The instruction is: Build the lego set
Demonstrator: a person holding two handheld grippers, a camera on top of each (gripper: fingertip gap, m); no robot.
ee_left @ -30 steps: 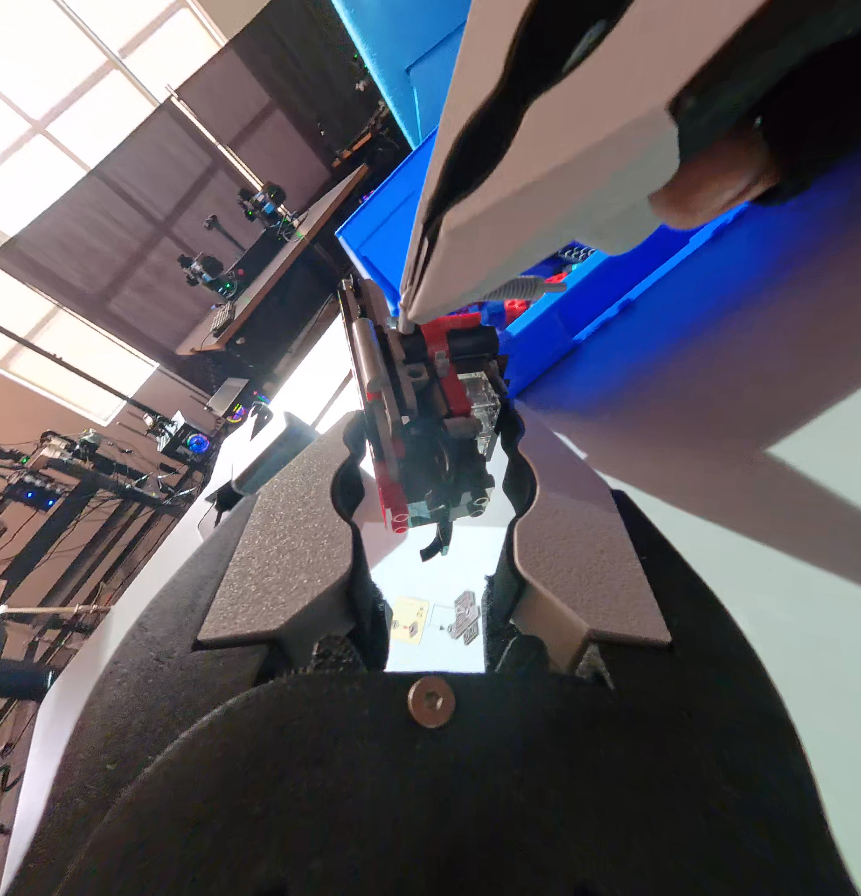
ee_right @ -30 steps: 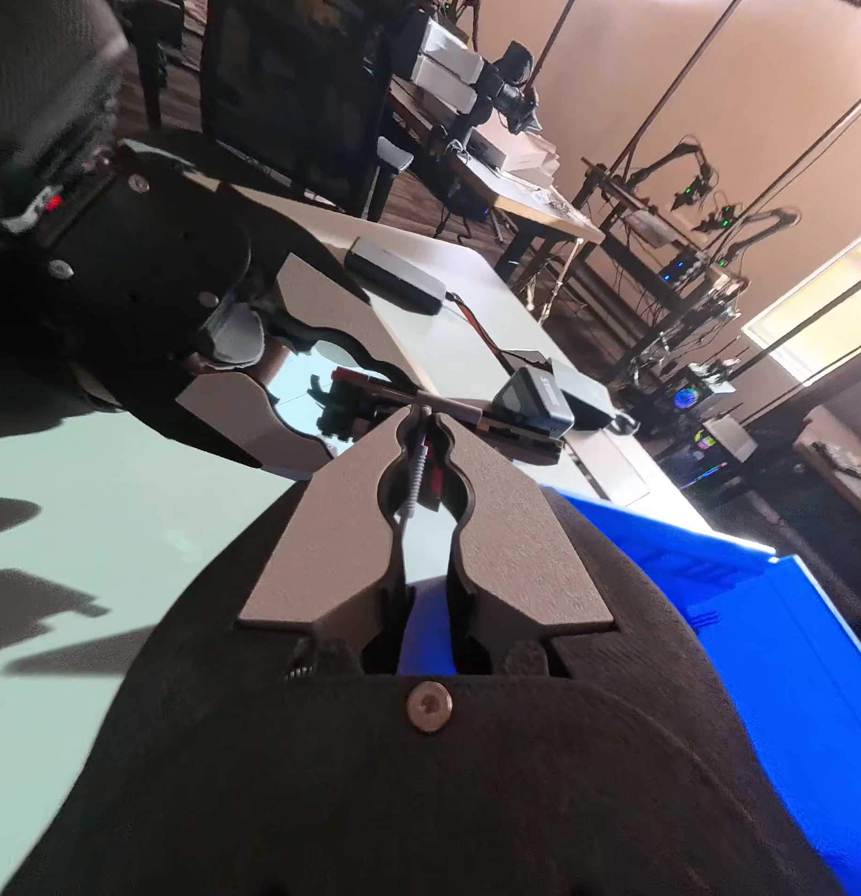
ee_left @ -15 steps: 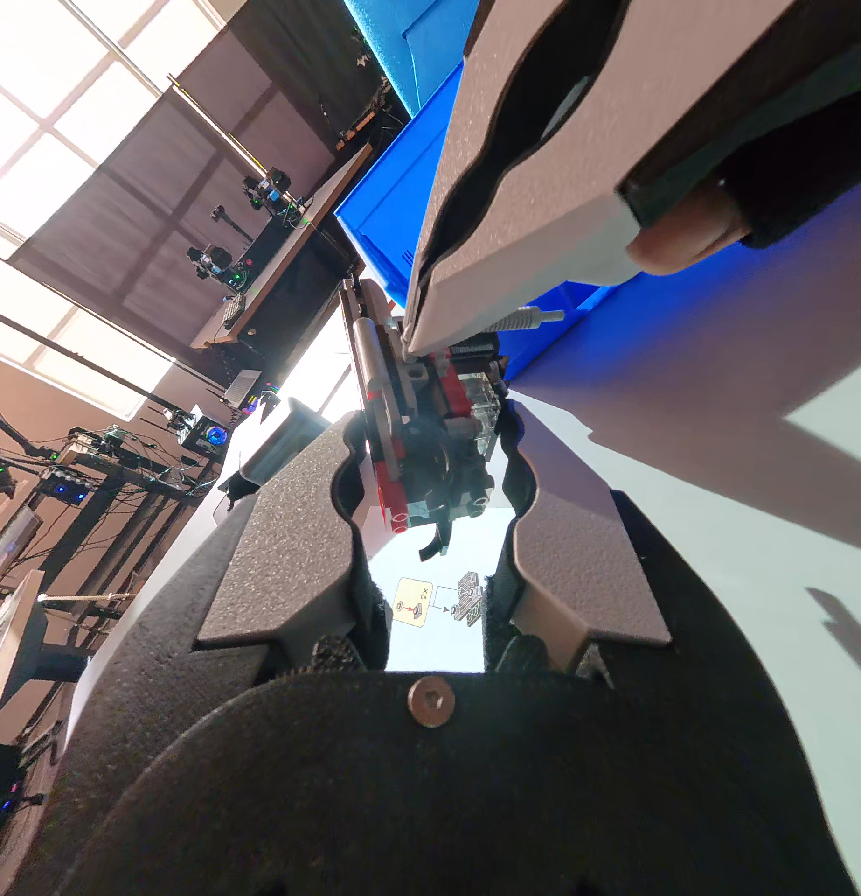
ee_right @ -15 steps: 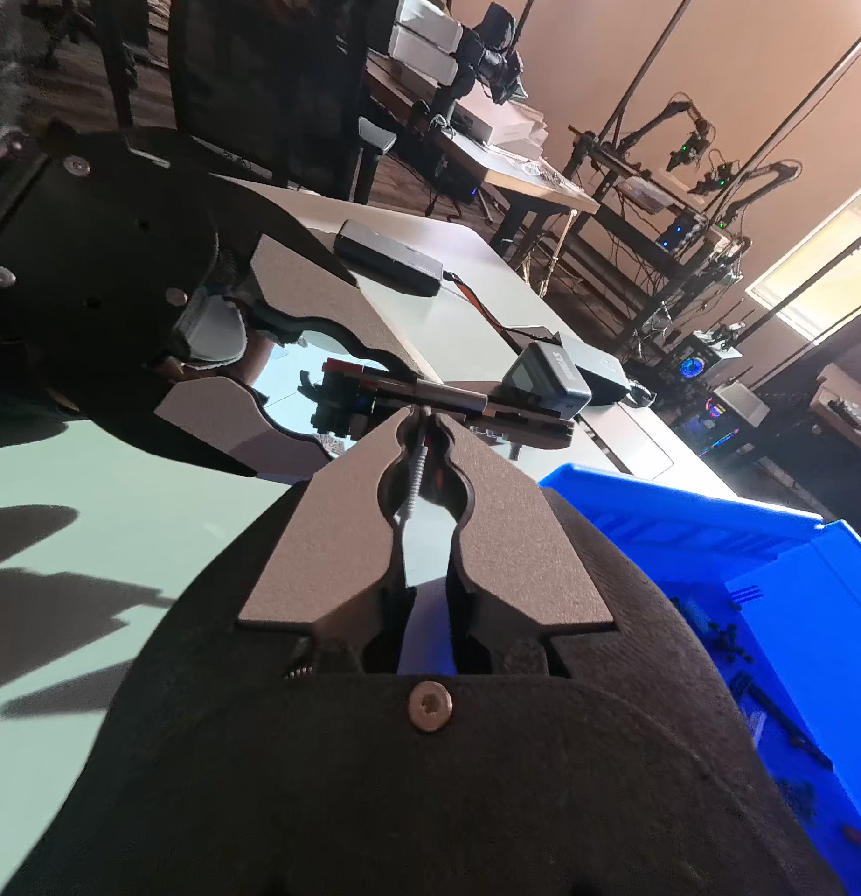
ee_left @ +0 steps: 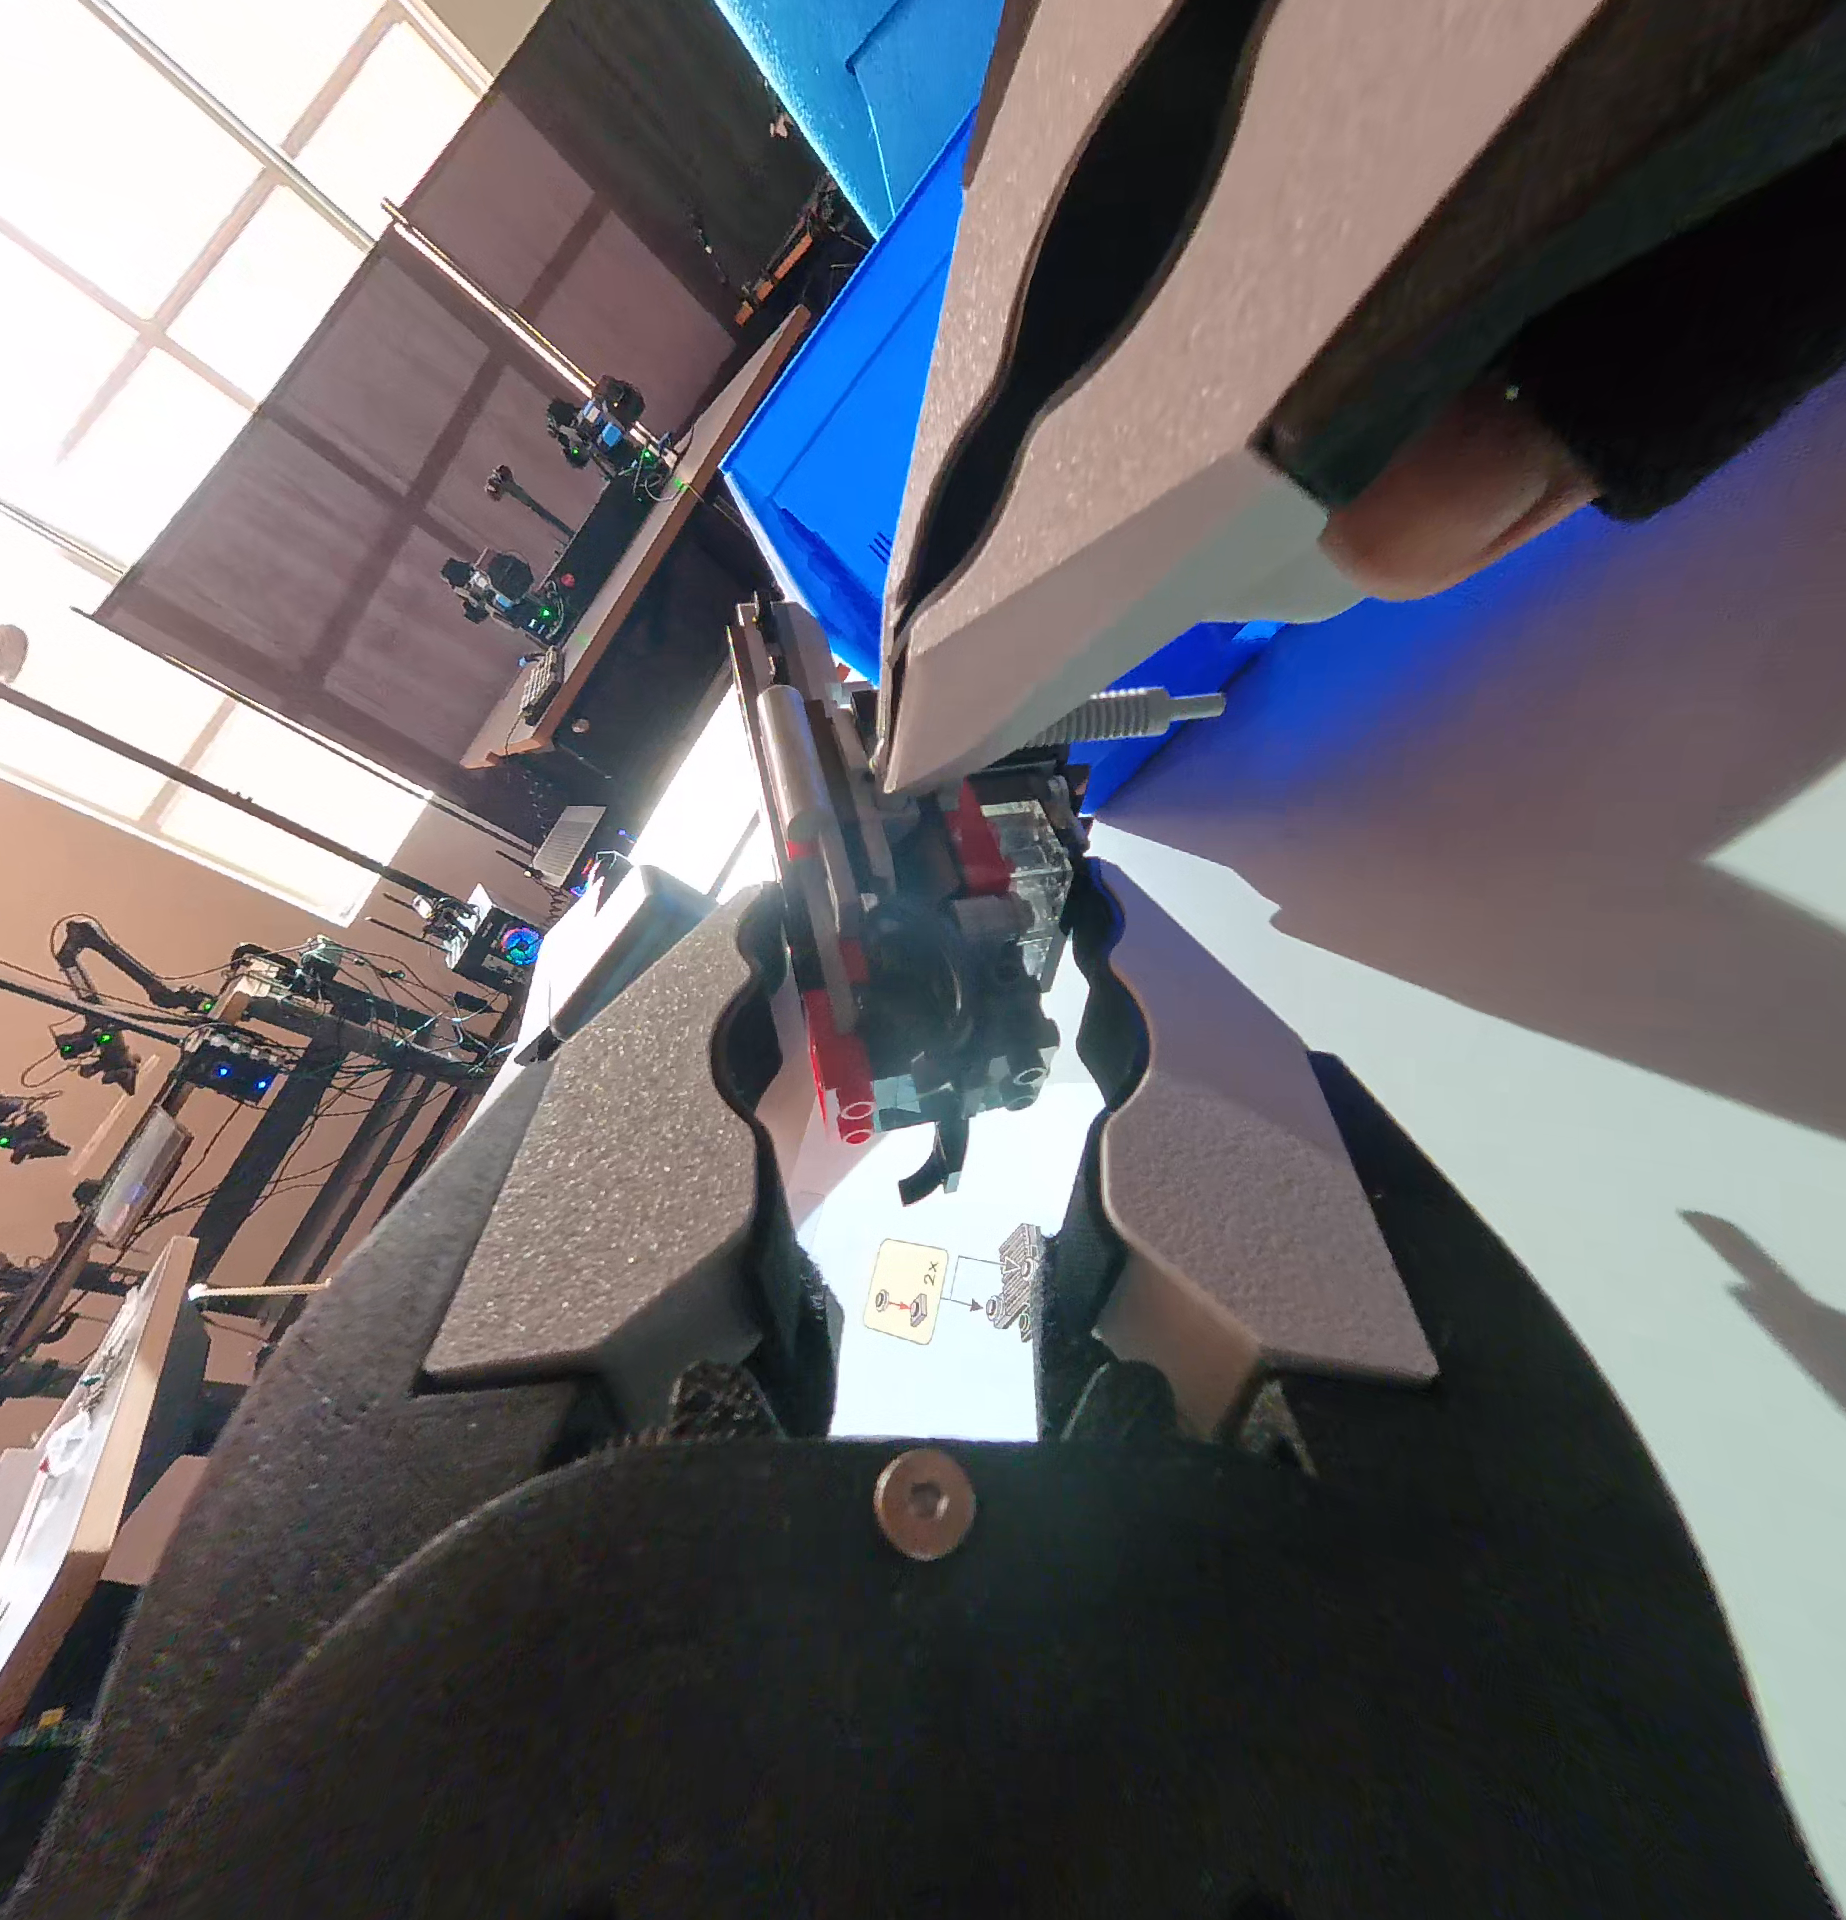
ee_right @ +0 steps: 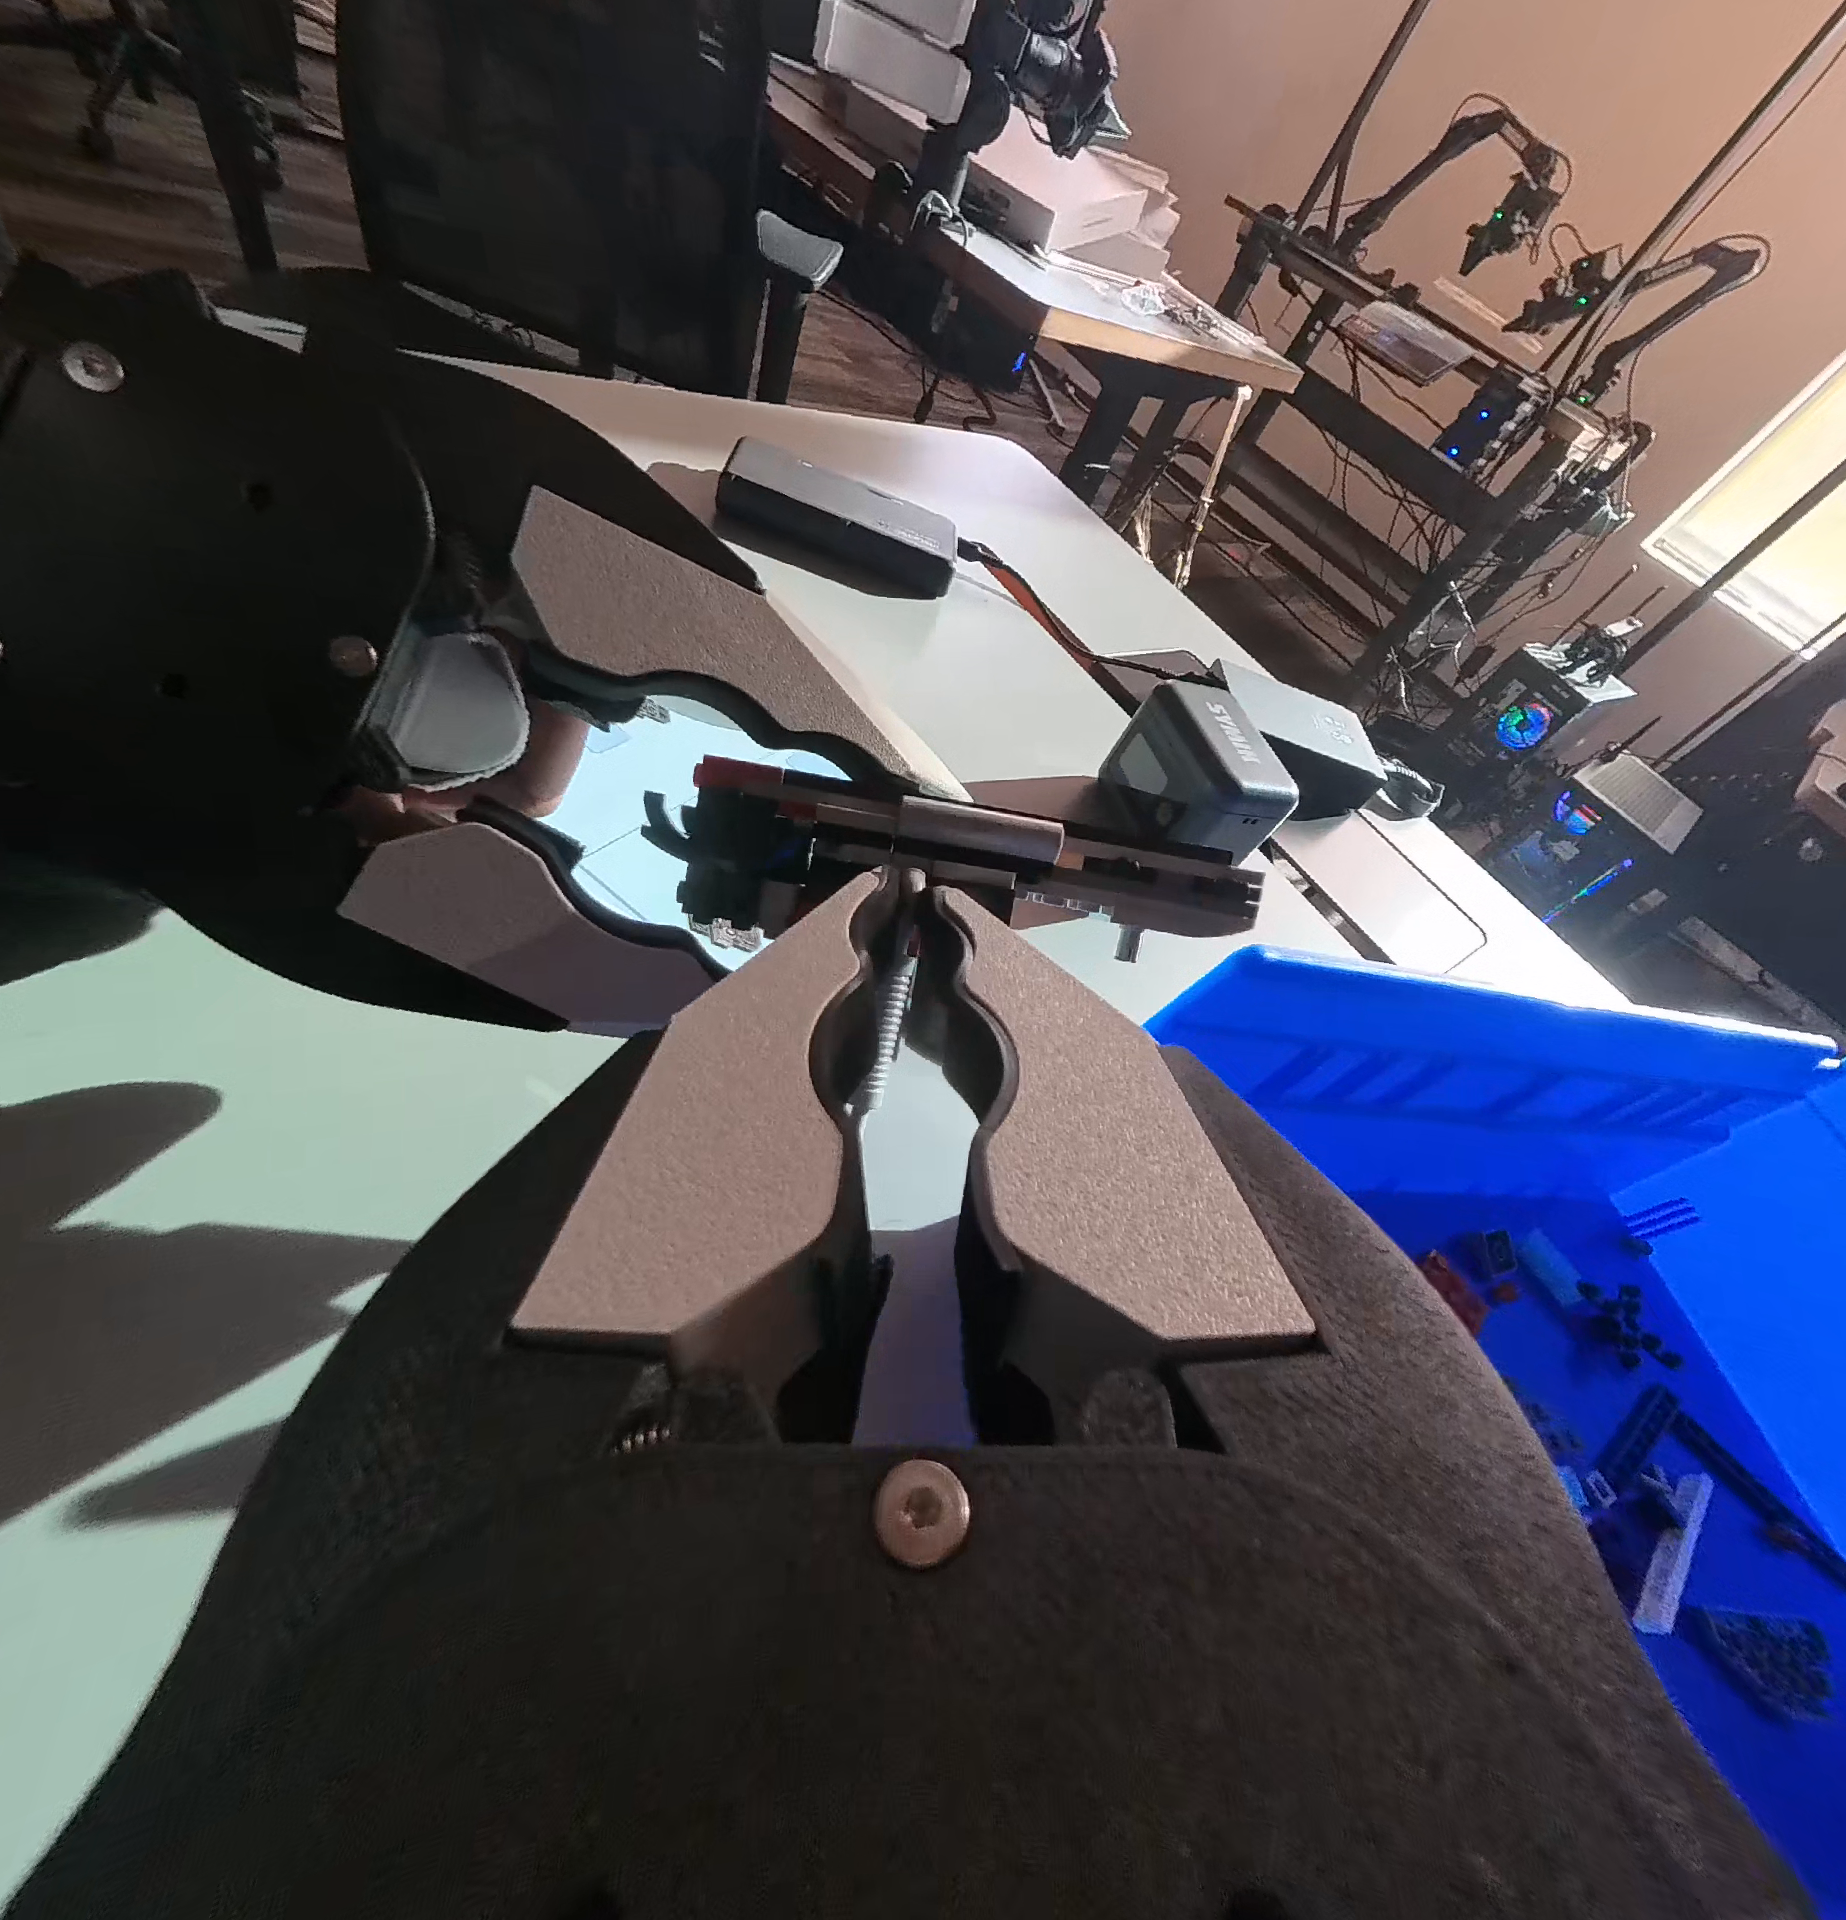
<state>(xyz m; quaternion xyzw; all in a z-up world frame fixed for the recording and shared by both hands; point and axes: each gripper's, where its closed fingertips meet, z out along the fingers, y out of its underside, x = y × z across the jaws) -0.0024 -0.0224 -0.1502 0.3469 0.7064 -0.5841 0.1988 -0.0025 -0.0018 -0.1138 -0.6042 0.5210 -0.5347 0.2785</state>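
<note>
My left gripper (ee_left: 924, 904) is shut on a small black, red and grey lego assembly (ee_left: 929, 977) and holds it above the table. My right gripper (ee_right: 906, 889) is shut on a thin grey ribbed pin (ee_right: 883, 1023). Its tips press against the grey bar on top of the assembly (ee_right: 981, 831). In the left wrist view the right gripper (ee_left: 888, 769) comes in from the upper right, with the pin (ee_left: 1116, 712) sticking out of its side. In the right wrist view the left gripper (ee_right: 784, 862) reaches in from the left.
A blue bin (ee_right: 1501, 1081) with several loose lego pieces stands at the right; it also shows in the left wrist view (ee_left: 846, 416). An instruction sheet (ee_left: 950, 1299) lies under the assembly. A dark power bank (ee_right: 836, 514) and a grey charger block (ee_right: 1199, 774) lie farther back on the white table (ee_right: 1002, 665). Less than 4 cm separates the two grippers' tips. From either gripper's tips it is about 20 cm to the grey charger block (ee_right: 1199, 774).
My right gripper has moved closer onto the top of the assembly with the pin. Both views have tilted, and more of the blue bin's inside now shows at the right.
</note>
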